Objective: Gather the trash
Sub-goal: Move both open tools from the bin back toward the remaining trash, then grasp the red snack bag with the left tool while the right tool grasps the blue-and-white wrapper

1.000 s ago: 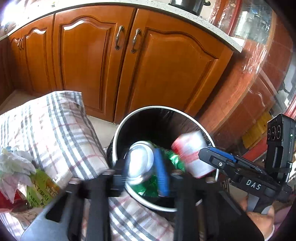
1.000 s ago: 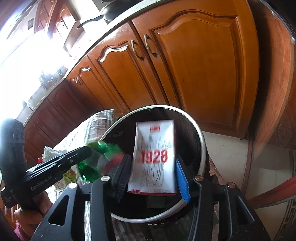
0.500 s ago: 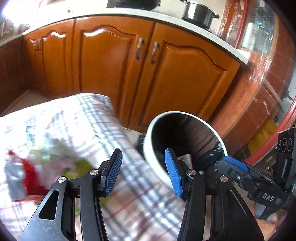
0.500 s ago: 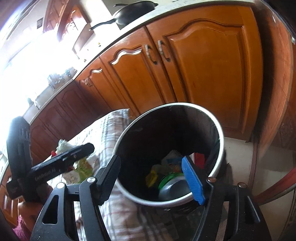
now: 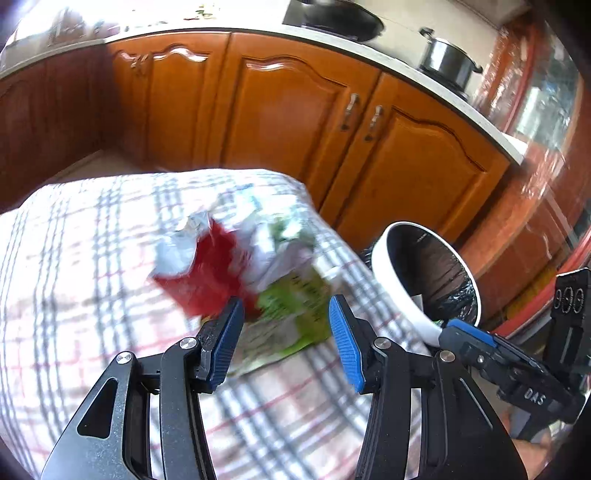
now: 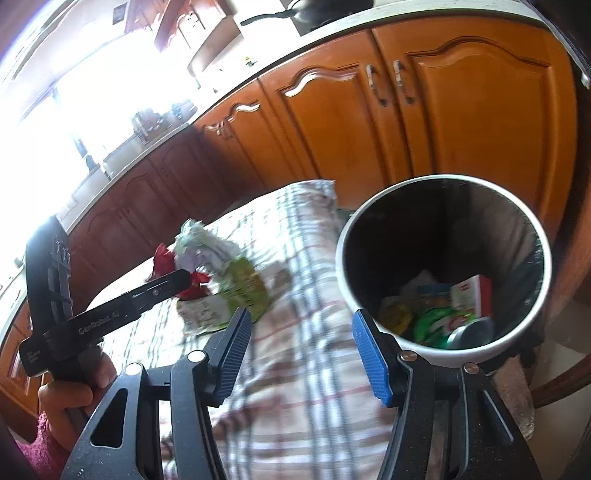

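Observation:
A heap of trash lies on the checked tablecloth [image 5: 92,295]: a red wrapper [image 5: 210,269], crumpled white paper [image 5: 266,243] and a green packet [image 5: 295,314]. My left gripper [image 5: 283,306] hangs open just short of the heap, with nothing between its blue pads. To its right stands the white-rimmed bin [image 5: 395,291]. In the right wrist view the bin [image 6: 465,352] holds a red-and-white carton [image 6: 472,295], a green can [image 6: 436,325] and other litter. My right gripper [image 6: 302,315] hovers over the cloth beside the bin; its jaws are closing on nothing.
Orange wooden cabinets [image 5: 295,122] run behind the table under a pale counter with a steel pot [image 5: 448,61] and a pan [image 6: 325,9]. A hand [image 6: 70,391] holds the left gripper's handle. The bin stands close against the table's right edge.
Both grippers let go of their loads, a can and a carton, which now lie in the bin. Both then swung left, away from the bin, toward the trash heap on the cloth.

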The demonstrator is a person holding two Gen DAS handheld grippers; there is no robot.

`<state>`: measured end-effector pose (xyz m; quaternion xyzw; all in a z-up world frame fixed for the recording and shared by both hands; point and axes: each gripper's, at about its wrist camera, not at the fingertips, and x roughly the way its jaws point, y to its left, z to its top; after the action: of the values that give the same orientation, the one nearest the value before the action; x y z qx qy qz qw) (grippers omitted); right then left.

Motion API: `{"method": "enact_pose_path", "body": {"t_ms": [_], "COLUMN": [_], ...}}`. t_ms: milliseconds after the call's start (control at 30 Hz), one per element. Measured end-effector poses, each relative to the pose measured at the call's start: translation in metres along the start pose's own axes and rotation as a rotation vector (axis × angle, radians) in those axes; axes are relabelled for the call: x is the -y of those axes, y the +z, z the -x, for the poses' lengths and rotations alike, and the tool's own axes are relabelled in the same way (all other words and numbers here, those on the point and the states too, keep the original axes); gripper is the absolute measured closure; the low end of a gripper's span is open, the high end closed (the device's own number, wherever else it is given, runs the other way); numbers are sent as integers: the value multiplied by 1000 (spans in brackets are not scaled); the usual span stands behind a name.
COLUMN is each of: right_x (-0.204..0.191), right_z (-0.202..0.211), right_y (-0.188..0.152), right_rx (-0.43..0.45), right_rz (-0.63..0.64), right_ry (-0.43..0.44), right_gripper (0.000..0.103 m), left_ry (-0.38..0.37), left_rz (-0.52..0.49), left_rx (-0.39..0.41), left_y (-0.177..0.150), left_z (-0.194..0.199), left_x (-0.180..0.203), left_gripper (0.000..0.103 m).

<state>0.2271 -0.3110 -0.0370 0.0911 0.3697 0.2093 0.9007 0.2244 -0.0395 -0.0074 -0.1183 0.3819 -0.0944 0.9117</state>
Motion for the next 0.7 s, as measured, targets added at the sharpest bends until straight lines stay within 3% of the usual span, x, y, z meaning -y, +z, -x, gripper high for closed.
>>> {"method": "enact_pose_path", "body": {"t_ms": [333,700], "right_x": [-41,-54], "right_z": [-23,-49], "right_y": [-10,-13], "right_rx": [-39,-74], "right_rz": [39,41], "right_ry": [43,42], "right_gripper": [45,45], "left_ry": [39,37], "left_rz": [72,144], "left_rx": [3,0], "left_y": [-33,-36], "left_z": [38,42], "left_x": [-51,-85], "left_gripper": [55,55]}}
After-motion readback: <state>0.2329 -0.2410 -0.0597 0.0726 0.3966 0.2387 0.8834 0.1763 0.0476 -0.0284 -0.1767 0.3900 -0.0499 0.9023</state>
